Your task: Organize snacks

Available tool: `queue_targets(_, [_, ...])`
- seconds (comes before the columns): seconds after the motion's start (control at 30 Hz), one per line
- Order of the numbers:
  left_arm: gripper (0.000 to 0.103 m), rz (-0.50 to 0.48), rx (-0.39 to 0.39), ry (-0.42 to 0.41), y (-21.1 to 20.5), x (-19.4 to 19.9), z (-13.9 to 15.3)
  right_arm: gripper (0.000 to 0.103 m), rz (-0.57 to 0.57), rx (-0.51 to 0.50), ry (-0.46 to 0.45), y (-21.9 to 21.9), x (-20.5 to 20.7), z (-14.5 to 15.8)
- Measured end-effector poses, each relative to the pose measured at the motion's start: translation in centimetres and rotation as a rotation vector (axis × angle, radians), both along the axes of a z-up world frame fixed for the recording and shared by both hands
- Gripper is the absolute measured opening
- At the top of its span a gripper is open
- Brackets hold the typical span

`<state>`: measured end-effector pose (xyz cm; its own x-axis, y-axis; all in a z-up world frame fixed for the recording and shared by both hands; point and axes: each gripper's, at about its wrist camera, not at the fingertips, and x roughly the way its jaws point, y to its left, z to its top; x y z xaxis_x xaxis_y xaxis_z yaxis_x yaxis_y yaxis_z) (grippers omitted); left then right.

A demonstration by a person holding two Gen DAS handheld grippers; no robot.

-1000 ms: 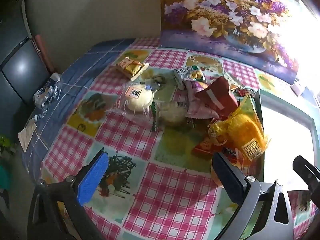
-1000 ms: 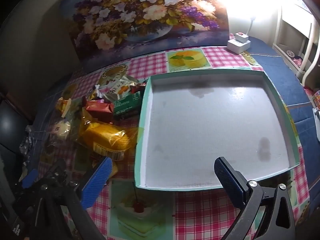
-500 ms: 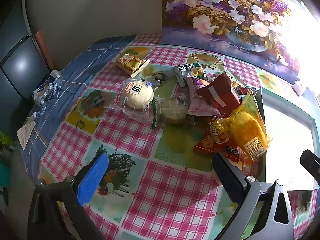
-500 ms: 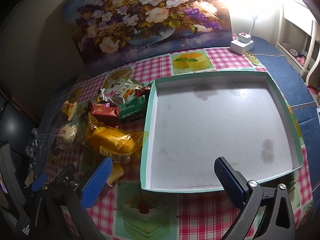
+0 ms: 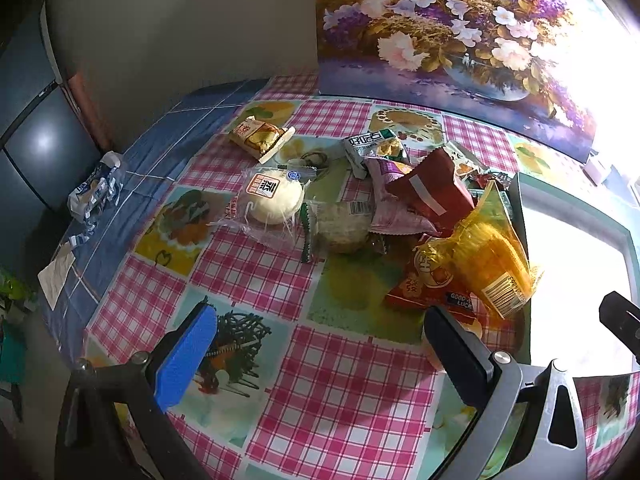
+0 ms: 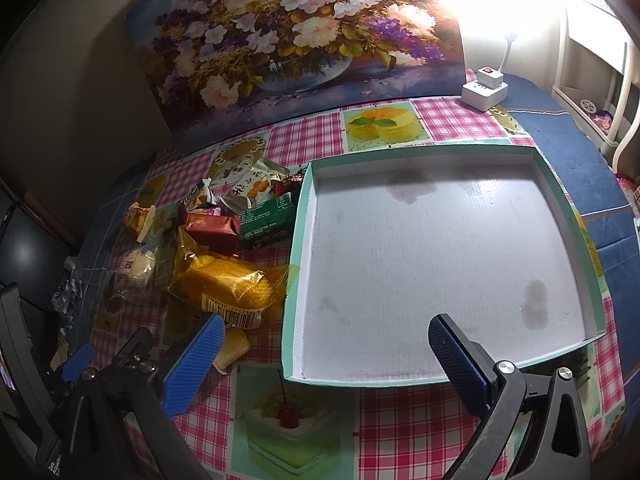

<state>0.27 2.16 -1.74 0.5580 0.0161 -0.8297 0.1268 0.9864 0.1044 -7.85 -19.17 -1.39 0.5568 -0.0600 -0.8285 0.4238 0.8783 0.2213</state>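
A heap of wrapped snacks lies on the checked tablecloth: a yellow cake bag [image 5: 490, 262] [image 6: 230, 282], a white bun in clear wrap [image 5: 274, 200] [image 6: 138, 266], a dark red pack [image 5: 434, 192] [image 6: 214, 228], a green pack [image 6: 266, 218] and a small pastry pack [image 5: 260, 138]. Right of the heap stands a shallow teal-edged tray [image 6: 294, 264] [image 5: 520, 216] with a bare white floor. My left gripper [image 5: 320, 354] hangs open above the cloth, short of the heap. My right gripper [image 6: 324, 358] is open over the tray's near left corner. Neither holds anything.
A large flower painting [image 6: 296, 32] leans along the table's back edge. A white power strip [image 6: 484, 88] sits at the back right, with a bright lamp behind it. A crumpled blue-white wrapper [image 5: 94, 190] lies on the blue left border, near a dark screen [image 5: 40, 148].
Both cameras have pulled back and risen slightly, so the heap and tray sit a little lower and farther off. Nothing on the table moved; both grippers stay open.
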Motion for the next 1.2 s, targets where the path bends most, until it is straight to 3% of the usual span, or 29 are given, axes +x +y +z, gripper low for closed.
queue_targets(1.2, [0.103,0.007,0.002,0.020,0.19,0.20,-0.48,0.103,0.004,-0.003,0.008,0.21,0.17,-0.26])
